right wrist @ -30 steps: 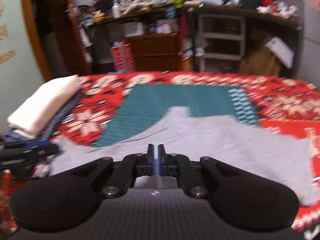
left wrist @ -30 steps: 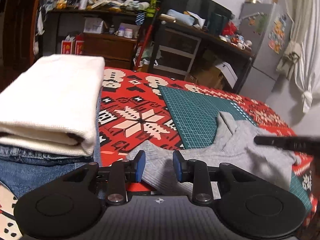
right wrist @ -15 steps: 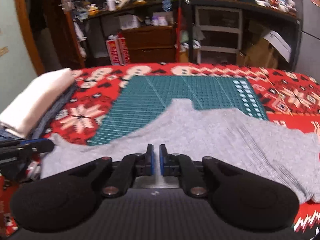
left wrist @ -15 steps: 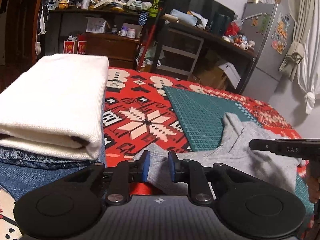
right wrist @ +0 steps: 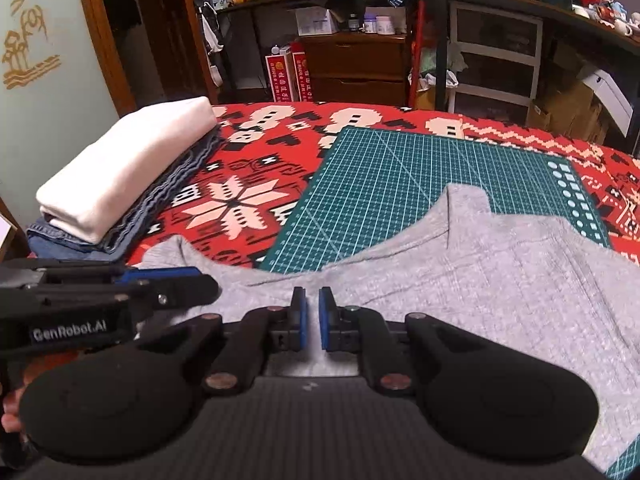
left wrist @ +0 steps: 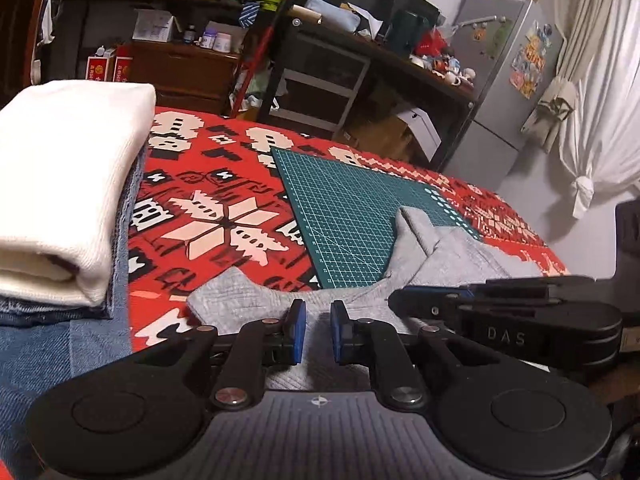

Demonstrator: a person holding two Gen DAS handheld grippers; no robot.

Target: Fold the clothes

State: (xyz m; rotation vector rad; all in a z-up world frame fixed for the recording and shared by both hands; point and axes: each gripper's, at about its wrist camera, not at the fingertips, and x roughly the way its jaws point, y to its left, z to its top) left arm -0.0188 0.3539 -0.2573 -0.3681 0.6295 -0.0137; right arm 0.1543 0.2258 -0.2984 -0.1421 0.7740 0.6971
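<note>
Right wrist view, grey garment [right wrist: 500, 280] on green mat [right wrist: 400, 176]

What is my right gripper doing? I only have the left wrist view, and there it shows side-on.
Observer: In the right wrist view, the right gripper hangs over the near edge of the grey garment, its jaws a narrow gap apart. I cannot tell whether cloth is pinched between them.
Operator: How far does the garment run to my right?
Observer: It spreads out past that view's right edge, covering the near right part of the green cutting mat.
</note>
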